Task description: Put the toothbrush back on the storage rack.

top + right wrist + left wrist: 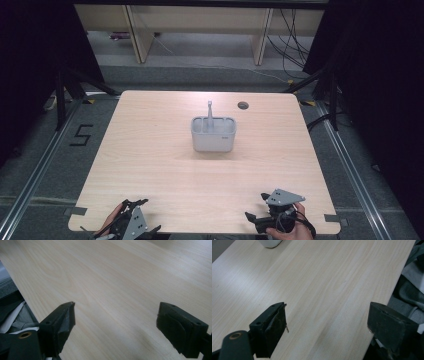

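Near the table's [150,165] near edge, the left gripper [139,204] and right gripper [256,207] rested with jaws spread, well apart from the grey caddy [213,135] holding 1 utensil [210,114].

Light wooden tabletop [150,165] bare from near edge to centre; sole obstacle: grey plastic caddy [213,135] with upright grey utensil [210,114], centre-far.

The high view looks down from above at the whole table [150,165]. The left gripper view and right gripper view sit low and close to the wood, near the front edge. All three share the tabletop.
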